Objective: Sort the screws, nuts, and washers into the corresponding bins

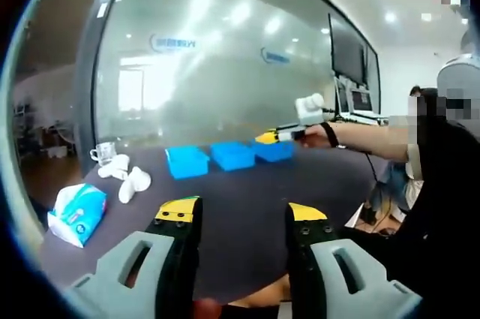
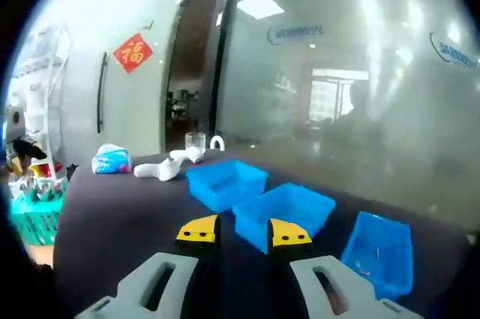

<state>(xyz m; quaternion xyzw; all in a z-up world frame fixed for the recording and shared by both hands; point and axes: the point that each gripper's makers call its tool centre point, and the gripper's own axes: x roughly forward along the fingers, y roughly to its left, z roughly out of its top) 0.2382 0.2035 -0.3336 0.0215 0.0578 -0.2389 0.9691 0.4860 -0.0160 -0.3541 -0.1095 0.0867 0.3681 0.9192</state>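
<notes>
Left gripper view: tissue pack [image 1: 77, 214] near the desk's [image 1: 247, 199] left edge, white crumpled items [image 1: 126, 178] and a glass cup [image 1: 104, 153] behind it. Left gripper [image 1: 244, 215] hovers over the near desk edge, jaws apart, empty. Three blue bins [image 1: 231, 156] sit in a row at the far edge, well ahead of it. Right gripper [image 1: 271, 136] reaches in over the rightmost bin.

Right gripper view: green basket [image 2: 34, 214] off the desk's left side. Right gripper [image 2: 244, 232] with jaws slightly apart, nothing between them, bins [image 2: 283, 214] just beyond the tips; small hardware [image 2: 373, 259] lies in the rightmost bin [image 2: 379, 253].
</notes>
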